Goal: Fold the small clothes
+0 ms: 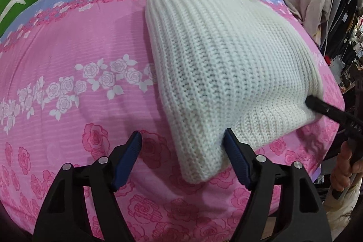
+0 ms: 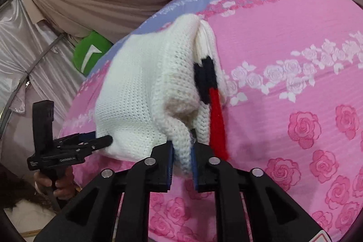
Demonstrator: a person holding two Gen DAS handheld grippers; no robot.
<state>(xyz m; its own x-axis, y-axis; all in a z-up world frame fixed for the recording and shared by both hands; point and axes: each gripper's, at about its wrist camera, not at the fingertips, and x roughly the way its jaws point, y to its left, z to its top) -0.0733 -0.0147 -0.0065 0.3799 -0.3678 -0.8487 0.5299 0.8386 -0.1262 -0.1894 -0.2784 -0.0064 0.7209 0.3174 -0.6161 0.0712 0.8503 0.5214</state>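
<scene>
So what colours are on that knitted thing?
The knitted garment is white, with black and red patches, seen best from the right wrist view.

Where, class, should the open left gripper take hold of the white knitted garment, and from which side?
Grip the near corner of the white knitted garment, coming from the bed's near edge. That corner already lies between the left gripper fingers, slightly raised off the pink sheet, while the right gripper pinches the neighbouring edge.
</scene>
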